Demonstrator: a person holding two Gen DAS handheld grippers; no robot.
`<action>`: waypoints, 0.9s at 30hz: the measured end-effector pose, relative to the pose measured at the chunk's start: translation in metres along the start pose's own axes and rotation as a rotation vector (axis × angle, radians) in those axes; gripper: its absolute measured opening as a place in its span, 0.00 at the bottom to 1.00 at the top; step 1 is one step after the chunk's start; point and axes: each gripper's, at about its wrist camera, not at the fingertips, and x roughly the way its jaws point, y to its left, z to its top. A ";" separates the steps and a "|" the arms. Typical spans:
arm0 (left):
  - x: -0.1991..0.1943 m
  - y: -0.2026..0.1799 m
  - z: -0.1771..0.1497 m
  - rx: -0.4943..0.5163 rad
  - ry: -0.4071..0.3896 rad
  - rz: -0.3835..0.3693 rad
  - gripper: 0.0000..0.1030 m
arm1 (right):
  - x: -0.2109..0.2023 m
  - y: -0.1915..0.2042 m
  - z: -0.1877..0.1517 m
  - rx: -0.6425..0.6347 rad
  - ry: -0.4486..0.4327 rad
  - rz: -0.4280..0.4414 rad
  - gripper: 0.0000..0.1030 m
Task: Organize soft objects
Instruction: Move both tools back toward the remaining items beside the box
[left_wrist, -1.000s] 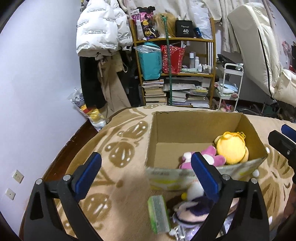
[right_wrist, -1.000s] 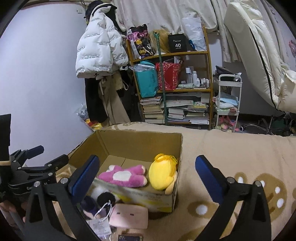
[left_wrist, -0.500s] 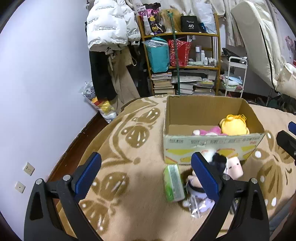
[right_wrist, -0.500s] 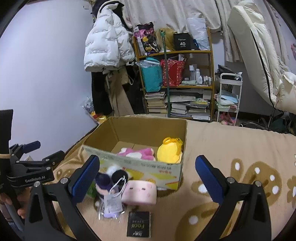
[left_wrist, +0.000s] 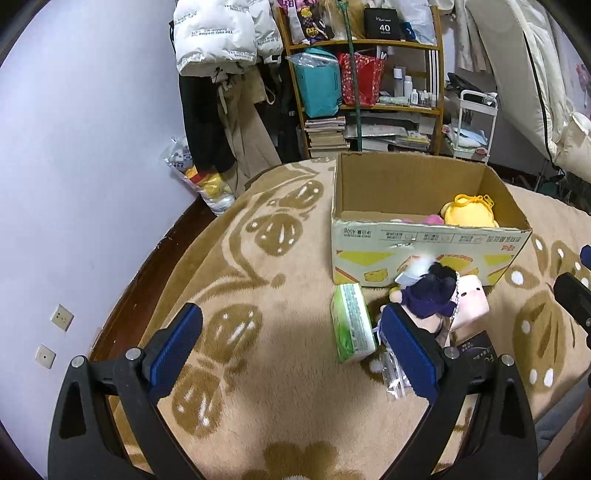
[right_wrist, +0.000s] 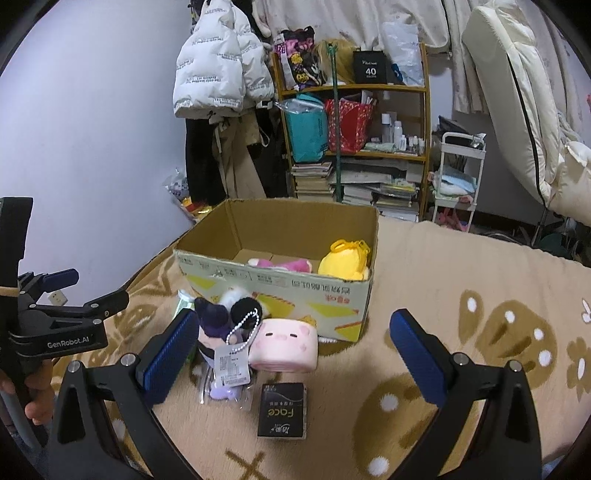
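An open cardboard box (left_wrist: 428, 247) (right_wrist: 280, 288) stands on the beige patterned blanket, holding a yellow plush (left_wrist: 469, 216) (right_wrist: 345, 258) and a pink plush (right_wrist: 280, 264). In front of it lie a dark purple plush doll (left_wrist: 432, 291) (right_wrist: 221, 317) with a paper tag, and a pink pig-face plush (right_wrist: 284, 345) (left_wrist: 471, 299). My left gripper (left_wrist: 291, 350) is open and empty, left of the purple doll. My right gripper (right_wrist: 295, 350) is open and empty, just in front of the pig plush.
A green tissue pack (left_wrist: 352, 326) lies left of the doll; a black "Face" packet (right_wrist: 282, 410) and clear wrapper (right_wrist: 221, 387) lie nearer. A cluttered shelf (right_wrist: 354, 147), hanging white jacket (right_wrist: 218, 62), white cart (right_wrist: 458, 173) and wall stand behind. A hand (right_wrist: 37, 387) holds the left gripper.
Both grippers have drawn back from the box and risen, so the box looks farther away and the loose toys in front of it have come into fuller view. Both stayed open.
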 end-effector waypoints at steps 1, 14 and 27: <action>0.002 0.000 0.000 -0.001 0.007 -0.003 0.94 | 0.002 0.000 -0.001 0.001 0.008 -0.001 1.00; 0.033 -0.006 -0.001 0.001 0.103 -0.005 0.94 | 0.044 -0.005 -0.015 0.035 0.162 -0.011 1.00; 0.067 -0.020 -0.002 0.034 0.186 -0.052 0.94 | 0.076 -0.004 -0.027 0.032 0.297 -0.008 1.00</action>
